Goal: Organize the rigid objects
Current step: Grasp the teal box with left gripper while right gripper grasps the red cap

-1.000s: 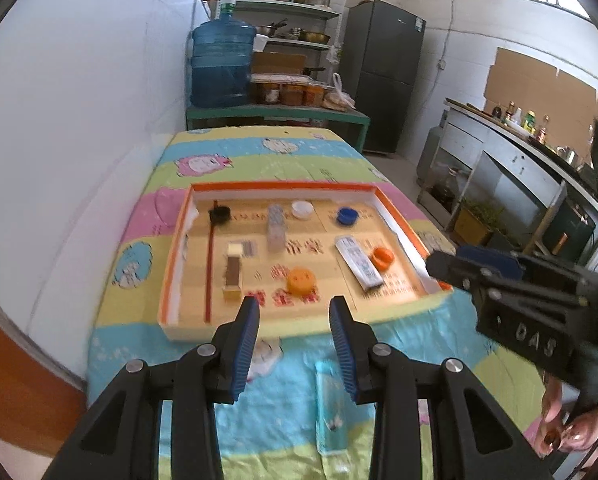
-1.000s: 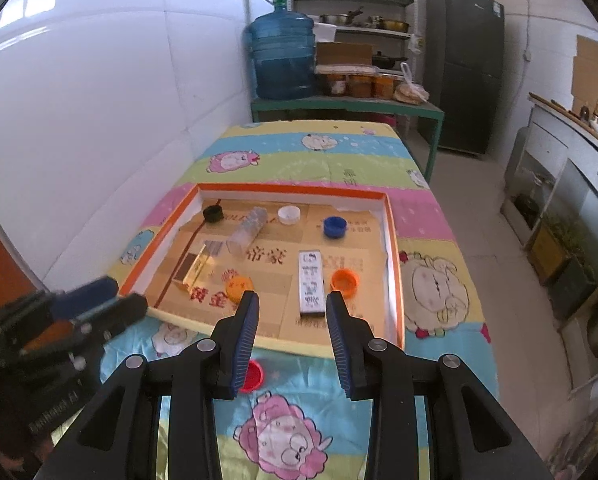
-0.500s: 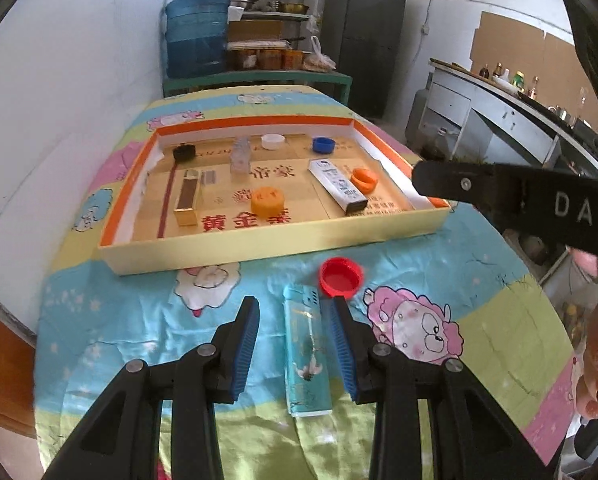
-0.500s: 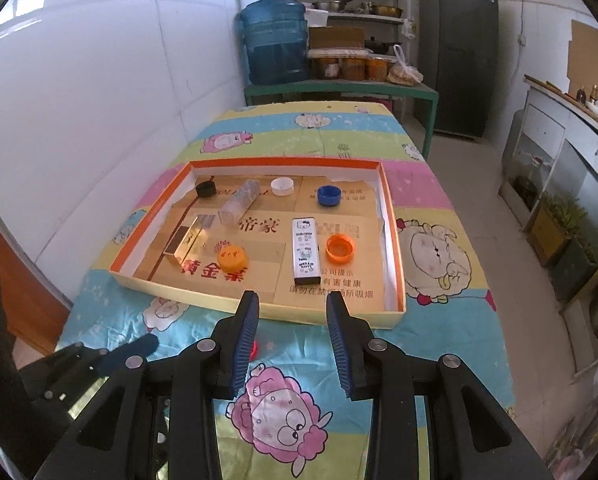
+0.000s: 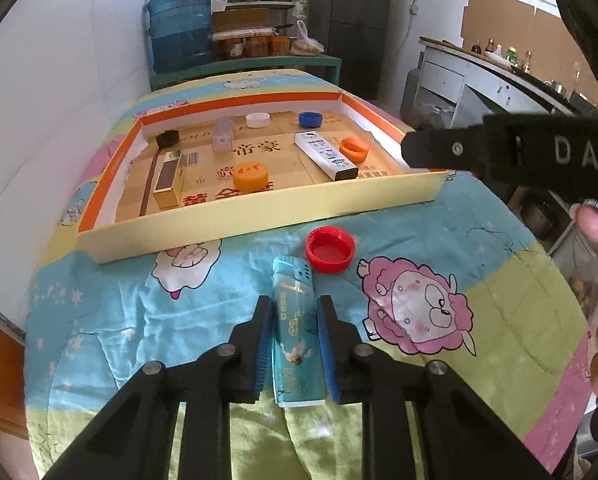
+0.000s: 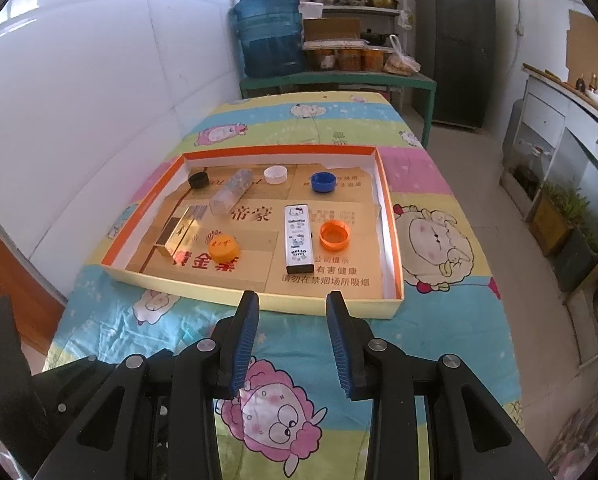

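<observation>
A: Left gripper (image 5: 295, 330) status?
B: Jaws closing around the teal lighter (image 5: 297, 336), pads at its sides. Lighter lies flat on the cloth (image 5: 419, 240), just short of the tray (image 5: 259, 210).
A: Right gripper (image 6: 293, 340)?
B: Parted, nothing between the fingers, over the cloth just short of the tray.
A: Other items?
B: Red cap (image 5: 331, 249) touching the lighter's far end, short of the tray. In the tray: orange lid (image 5: 251, 176), white box (image 5: 325, 155), gold box (image 5: 169, 184).
</observation>
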Demonstrator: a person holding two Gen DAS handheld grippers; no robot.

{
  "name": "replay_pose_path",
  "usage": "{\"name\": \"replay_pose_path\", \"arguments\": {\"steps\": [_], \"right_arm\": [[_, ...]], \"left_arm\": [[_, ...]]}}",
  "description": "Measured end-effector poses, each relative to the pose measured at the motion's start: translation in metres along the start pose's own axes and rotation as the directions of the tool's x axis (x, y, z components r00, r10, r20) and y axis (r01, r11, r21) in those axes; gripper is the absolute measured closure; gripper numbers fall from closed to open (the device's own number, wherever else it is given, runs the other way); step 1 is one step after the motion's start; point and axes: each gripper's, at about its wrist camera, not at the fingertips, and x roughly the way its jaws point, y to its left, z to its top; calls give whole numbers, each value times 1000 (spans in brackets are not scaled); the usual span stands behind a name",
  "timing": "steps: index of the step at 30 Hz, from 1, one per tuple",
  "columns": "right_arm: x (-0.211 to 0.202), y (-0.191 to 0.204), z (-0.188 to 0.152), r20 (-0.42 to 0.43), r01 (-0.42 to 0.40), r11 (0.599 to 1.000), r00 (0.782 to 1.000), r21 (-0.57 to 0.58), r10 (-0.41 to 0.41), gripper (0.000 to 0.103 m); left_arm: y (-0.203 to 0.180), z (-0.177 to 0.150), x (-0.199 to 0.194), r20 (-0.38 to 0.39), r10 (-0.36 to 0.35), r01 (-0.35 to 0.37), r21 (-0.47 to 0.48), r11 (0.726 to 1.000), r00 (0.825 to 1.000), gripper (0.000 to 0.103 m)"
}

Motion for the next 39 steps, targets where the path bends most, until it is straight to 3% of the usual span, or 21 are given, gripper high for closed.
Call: {"name": "replay_pose_path", "arguments": {"steps": [10, 21, 22, 24, 30, 31, 33, 39], "right_arm": [[9, 6, -16, -35, -46, 999, 998, -17, 45, 67], [39, 43, -36, -116, -125, 985, 987, -121, 111, 67], [40, 44, -36, -117, -125, 984, 987, -124, 111, 65], [43, 45, -36, -119, -115, 985, 988, -125, 100, 49], [57, 47, -34, -121, -95, 988, 989, -120, 80, 49], [60, 47, -33, -124, -92, 989, 989, -119, 77, 51], [64, 50, -34, -124, -89, 989, 990, -122, 74, 73], [65, 52, -34, -108, -79, 989, 992, -128, 65, 73]], "left_arm": [[18, 0, -7, 24, 14, -12, -69, 998, 1000, 80], [54, -2, -28, 69, 52, -39, -182, 983, 996, 80], [55, -2, -29, 70, 51, -38, -183, 982, 996, 80], [56, -2, -29, 73, 49, -35, -184, 982, 996, 80], [58, -1, -29, 78, 49, -34, -185, 982, 996, 80], [60, -1, -30, 78, 47, -32, -188, 982, 996, 80], [62, -1, -30, 75, 49, -33, -195, 980, 996, 80], [66, 0, -30, 80, 49, -31, -205, 978, 996, 80]]}}
